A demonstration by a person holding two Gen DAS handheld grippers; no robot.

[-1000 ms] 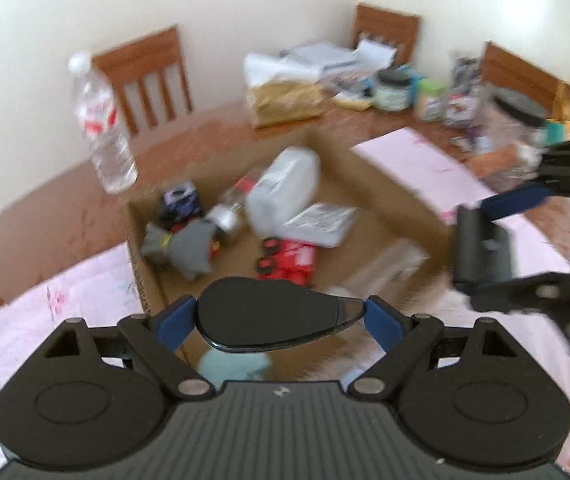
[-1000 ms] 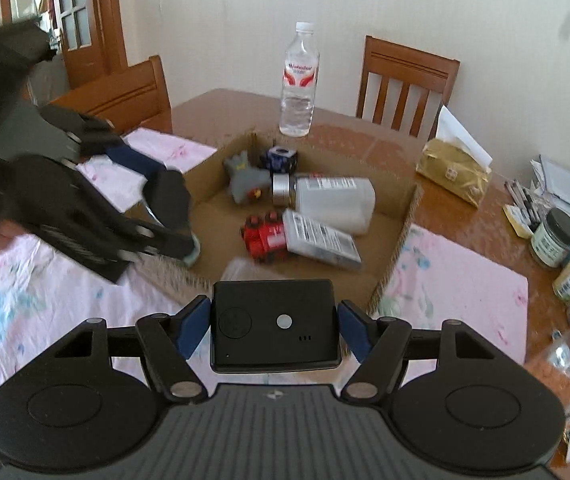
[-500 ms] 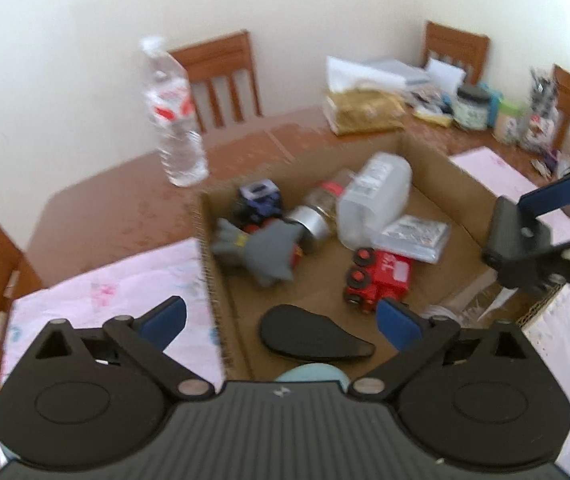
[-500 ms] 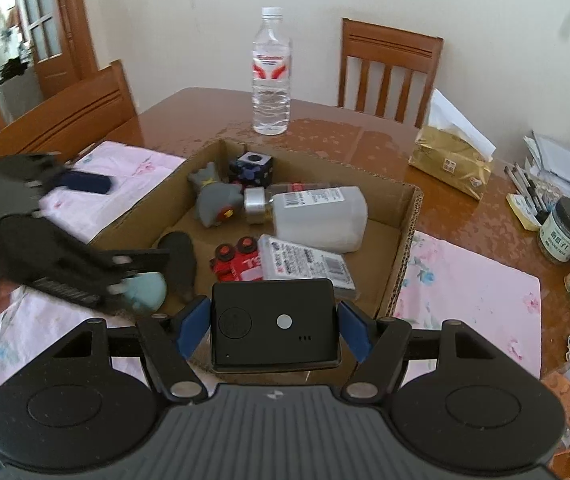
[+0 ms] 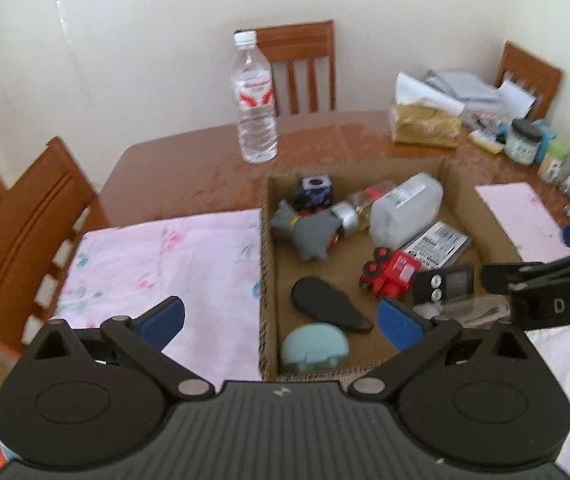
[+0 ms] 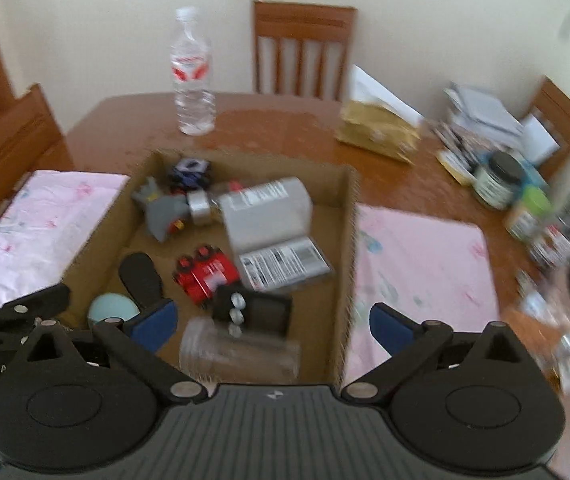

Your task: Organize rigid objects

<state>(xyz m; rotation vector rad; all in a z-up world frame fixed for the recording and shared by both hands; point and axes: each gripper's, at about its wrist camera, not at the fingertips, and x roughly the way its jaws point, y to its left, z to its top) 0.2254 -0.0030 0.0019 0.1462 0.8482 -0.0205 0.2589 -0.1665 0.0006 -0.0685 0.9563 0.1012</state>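
A shallow cardboard box [image 5: 265,248] [image 6: 349,240] on the table holds a grey plush toy [image 5: 311,232], a red toy truck [image 5: 391,274] [image 6: 207,276], a white plastic bottle [image 5: 405,210], a flat black oval piece [image 5: 327,304] [image 6: 141,276], a pale blue round thing [image 5: 315,346] and a small black device [image 5: 443,282] [image 6: 253,306]. My left gripper [image 5: 281,320] is open and empty above the box's near left edge. My right gripper [image 6: 271,322] is open and empty above the box's near end, over a clear container [image 6: 241,352].
A water bottle [image 5: 255,100] stands behind the box. Pink placemats [image 5: 157,252] [image 6: 425,264] lie on both sides. A gold tissue pack [image 5: 425,126], jars [image 6: 497,178] and papers crowd the far right. Wooden chairs ring the table.
My right gripper has opened and let go of the black device, which now lies in the box. My left gripper, open since dropping the black oval piece, has drawn back to the left.
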